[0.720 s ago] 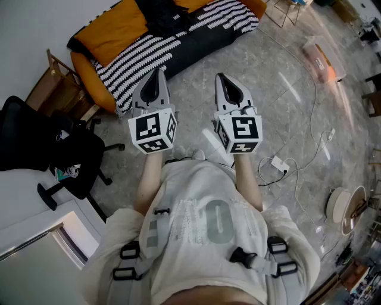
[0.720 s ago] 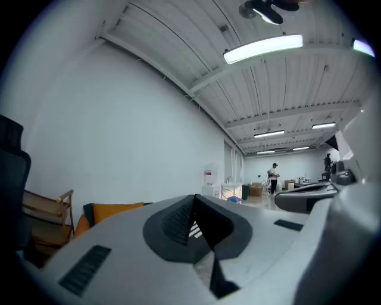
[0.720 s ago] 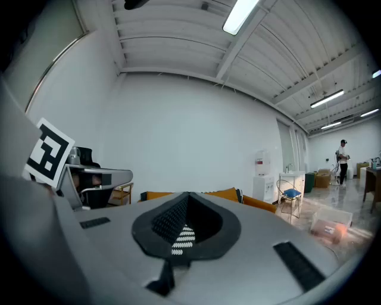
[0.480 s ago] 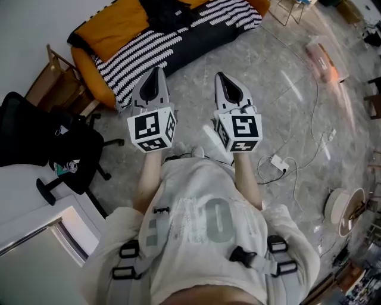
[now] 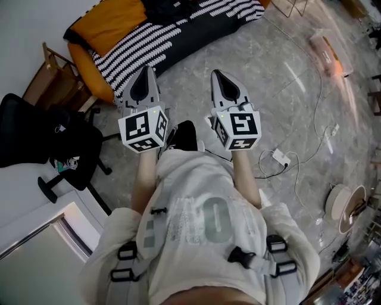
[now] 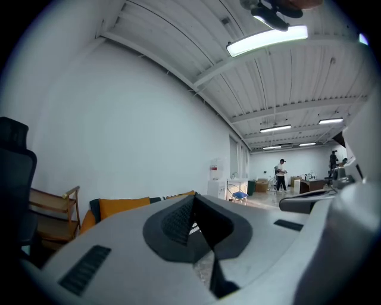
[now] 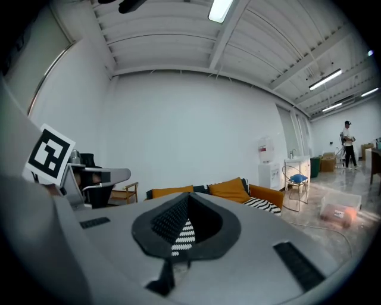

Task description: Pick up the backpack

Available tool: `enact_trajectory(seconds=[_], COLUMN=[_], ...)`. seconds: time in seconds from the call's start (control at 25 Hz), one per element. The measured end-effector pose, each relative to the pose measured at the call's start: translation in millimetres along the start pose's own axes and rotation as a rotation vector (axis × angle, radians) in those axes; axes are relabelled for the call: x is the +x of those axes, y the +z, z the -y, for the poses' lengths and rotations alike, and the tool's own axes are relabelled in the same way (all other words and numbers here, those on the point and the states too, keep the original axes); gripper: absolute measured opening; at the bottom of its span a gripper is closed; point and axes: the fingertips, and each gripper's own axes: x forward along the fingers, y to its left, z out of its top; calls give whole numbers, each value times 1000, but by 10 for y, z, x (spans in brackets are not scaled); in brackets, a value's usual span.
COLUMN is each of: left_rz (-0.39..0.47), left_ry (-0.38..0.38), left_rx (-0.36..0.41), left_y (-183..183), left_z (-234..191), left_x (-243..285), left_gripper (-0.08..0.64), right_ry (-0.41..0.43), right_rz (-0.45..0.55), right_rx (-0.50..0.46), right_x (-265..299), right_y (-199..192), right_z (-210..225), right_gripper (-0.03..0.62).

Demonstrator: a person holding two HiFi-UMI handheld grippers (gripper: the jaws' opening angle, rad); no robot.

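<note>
Grey plastic, two items: your left gripper (image 5: pixel 145 74) and right gripper (image 5: pixel 218 76) sit side by side at frame centre, noses aimed at the upper edge.

- Fingers: both pairs are clenched tip to tip. Each gripper view shows the dark pads meeting with nothing between them, so neither gripper is carrying anything.
- Changed, item one: a black shoe (image 5: pixel 184 136) has come into view just below the two marker cubes, where none showed a moment ago. You are mid-stride.
- Changed, item two: the sofa (image 5: pixel 110 21) has slid toward the upper left corner of the head view, and your left gripper has drifted a little leftward. The jaws have not parted at all.
- Backpack (image 5: pixel 172 6): most likely the black bundle lying on the sofa's striped cover at the top edge, partly cut off by the frame. A second dark bag (image 5: pixel 74 140) is draped over the office chair (image 5: pixel 24 128) at the left edge. You cannot tell from these views which one is meant.
- Separation: both candidates are well apart from your grippers, with open marble floor (image 5: pixel 286 77) between.
- Reading: you are in the approach, and the pick-up itself has not begun. Your grippers point at the sofa rather than the chair. Before either can take a strap or handle, it has to open.
</note>
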Motion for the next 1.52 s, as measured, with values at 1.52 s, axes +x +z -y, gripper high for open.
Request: enact_trajectory(seconds=[1.52], left_rz=[79], left_ry=[-29], left_rx=[92], left_y=[466], left_z=[-1075], left_x=[5172], left_gripper=[18], right_ry=[42], right_rz=[-70], right_rx=[-29], right_x=[4911], right_y=[887], right_z=[2068], right_gripper=[5])
